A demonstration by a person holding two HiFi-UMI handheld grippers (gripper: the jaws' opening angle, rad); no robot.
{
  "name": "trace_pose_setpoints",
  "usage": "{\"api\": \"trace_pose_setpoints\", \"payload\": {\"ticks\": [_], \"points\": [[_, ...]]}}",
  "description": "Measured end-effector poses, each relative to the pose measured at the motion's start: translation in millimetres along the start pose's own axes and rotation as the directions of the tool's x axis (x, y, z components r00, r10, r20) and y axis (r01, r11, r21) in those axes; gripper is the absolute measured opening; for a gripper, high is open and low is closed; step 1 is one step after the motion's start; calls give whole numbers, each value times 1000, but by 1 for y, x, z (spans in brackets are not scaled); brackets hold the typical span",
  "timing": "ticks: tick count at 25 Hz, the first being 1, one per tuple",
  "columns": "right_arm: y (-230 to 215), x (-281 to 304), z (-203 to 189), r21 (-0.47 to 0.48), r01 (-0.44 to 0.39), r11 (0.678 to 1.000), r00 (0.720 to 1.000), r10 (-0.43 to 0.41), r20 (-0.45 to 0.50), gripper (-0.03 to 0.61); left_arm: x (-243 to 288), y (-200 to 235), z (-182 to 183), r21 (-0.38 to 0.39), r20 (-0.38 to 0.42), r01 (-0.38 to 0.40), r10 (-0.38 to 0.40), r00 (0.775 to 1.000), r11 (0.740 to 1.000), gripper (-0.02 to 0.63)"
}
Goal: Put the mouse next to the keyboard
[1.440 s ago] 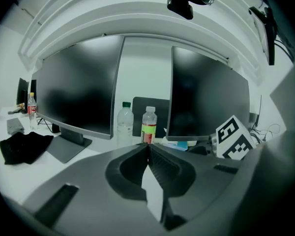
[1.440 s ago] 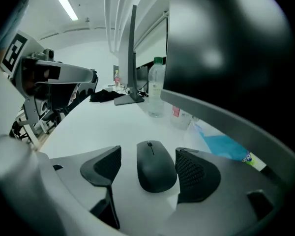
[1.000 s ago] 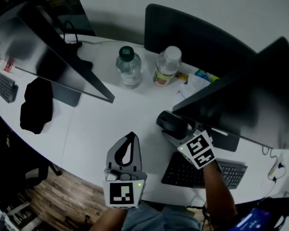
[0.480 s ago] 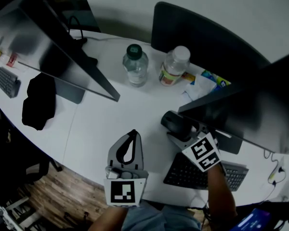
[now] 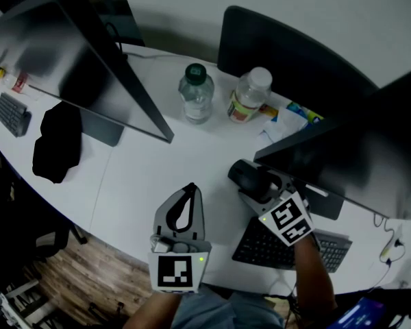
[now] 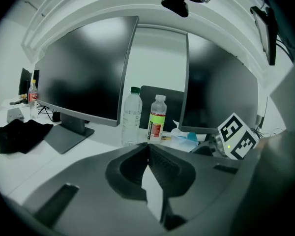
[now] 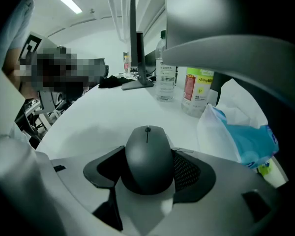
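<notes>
The smooth, domed dark mouse (image 5: 242, 175) sits on the white desk (image 5: 151, 163), just beyond the black keyboard (image 5: 262, 247). The right gripper (image 7: 148, 151) has just been closing; its ribbed pads touch the mouse's sides. The left gripper (image 6: 148, 149) has its jaws together, empty.

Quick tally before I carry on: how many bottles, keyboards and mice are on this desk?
Bottles: 3 (green-capped bottle, white-capped bottle, red-labelled bottle at far left)
Keyboards: 2 (near keyboard, far-left keyboard)
Mice: 1 (mouse)
Total: 6
</notes>
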State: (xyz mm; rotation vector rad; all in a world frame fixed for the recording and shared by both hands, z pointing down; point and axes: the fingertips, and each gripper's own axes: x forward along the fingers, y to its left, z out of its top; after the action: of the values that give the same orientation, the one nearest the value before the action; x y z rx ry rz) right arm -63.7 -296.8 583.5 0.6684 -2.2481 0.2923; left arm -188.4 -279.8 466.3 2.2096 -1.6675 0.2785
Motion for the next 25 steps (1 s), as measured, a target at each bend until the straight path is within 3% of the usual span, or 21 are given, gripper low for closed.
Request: {"api": "trace_pose_setpoints", "payload": {"ticks": [12,25], "points": [[32,-51,37,-50,45,998,993,-40,108,302,-42,-20,33,51,85,-18,14,996,999,5],[97,-161,78,-51,123,991,963,-107,249,302,-153,-76,67,113,241,-63,34,970,992,5]]}}
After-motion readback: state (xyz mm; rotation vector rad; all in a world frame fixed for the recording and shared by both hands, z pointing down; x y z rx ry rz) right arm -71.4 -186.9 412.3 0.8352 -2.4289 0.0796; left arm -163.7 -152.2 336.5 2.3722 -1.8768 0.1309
